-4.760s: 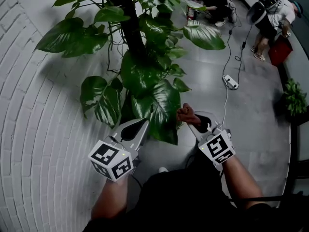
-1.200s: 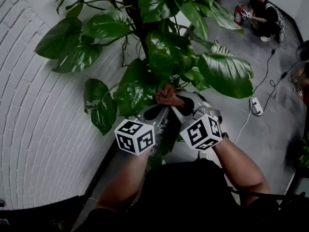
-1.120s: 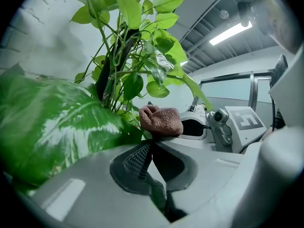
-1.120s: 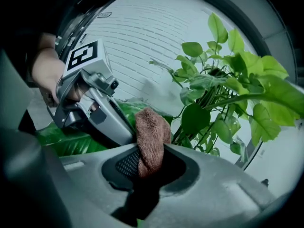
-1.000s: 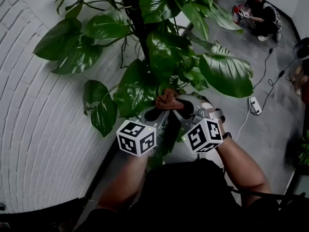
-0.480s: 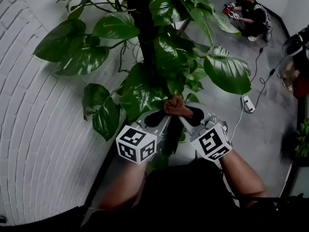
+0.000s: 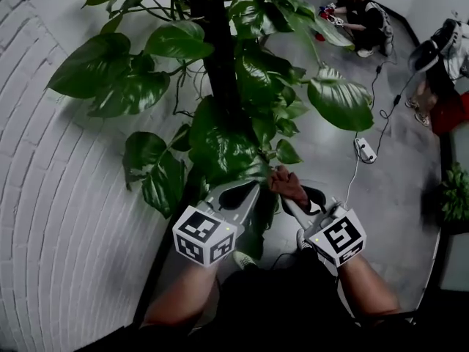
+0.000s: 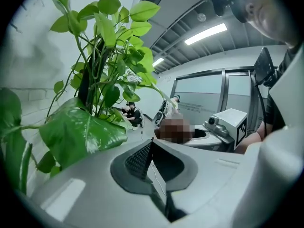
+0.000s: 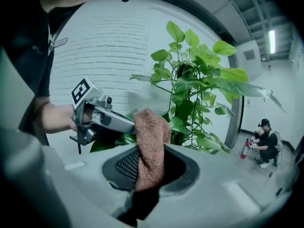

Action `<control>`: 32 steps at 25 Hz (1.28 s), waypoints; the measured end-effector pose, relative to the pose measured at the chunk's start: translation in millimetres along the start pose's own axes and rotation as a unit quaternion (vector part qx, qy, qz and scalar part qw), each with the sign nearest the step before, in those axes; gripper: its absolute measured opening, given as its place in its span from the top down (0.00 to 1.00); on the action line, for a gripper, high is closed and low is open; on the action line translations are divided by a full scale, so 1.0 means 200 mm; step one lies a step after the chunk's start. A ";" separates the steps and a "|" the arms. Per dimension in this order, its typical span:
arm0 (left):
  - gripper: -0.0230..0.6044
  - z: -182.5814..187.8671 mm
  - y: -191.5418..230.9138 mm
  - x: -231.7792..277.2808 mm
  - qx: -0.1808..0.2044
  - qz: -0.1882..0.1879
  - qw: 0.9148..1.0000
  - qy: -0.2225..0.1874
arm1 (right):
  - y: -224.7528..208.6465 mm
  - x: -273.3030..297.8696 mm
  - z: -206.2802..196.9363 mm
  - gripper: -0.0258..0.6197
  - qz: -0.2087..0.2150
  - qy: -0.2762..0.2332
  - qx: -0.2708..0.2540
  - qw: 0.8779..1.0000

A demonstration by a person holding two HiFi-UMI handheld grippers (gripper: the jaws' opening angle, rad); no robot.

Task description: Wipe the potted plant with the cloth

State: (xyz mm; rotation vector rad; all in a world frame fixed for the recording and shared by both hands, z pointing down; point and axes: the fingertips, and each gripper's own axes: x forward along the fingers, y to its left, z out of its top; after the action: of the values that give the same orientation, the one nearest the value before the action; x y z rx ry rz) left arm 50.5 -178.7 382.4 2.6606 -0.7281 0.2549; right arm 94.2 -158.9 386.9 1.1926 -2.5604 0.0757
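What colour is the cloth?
The cloth is reddish brown; the right gripper view shows it best.

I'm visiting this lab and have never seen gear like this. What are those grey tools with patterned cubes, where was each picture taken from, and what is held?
No robot: a person holds a hand-held gripper in each hand; the patterned cubes belong to them. The head view looks down from the person's head; the other two cameras ride on the grippers, looking along their jaws. The right hand-held gripper is shut on a brownish cloth beside the potted plant; grey floor lies below. The left hand-held gripper has just closed, empty.
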 end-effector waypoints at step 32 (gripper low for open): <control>0.94 -0.25 -0.92 0.22 -0.059 0.223 0.973 -0.033 | -0.31 -0.97 -0.31 0.85 0.150 -0.042 0.027 0.987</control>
State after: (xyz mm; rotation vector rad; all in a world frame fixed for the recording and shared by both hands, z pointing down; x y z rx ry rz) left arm 180.5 -32.5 384.9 2.3756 -1.3173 0.2298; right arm 274.2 -44.6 381.7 0.8355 -2.8097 0.1667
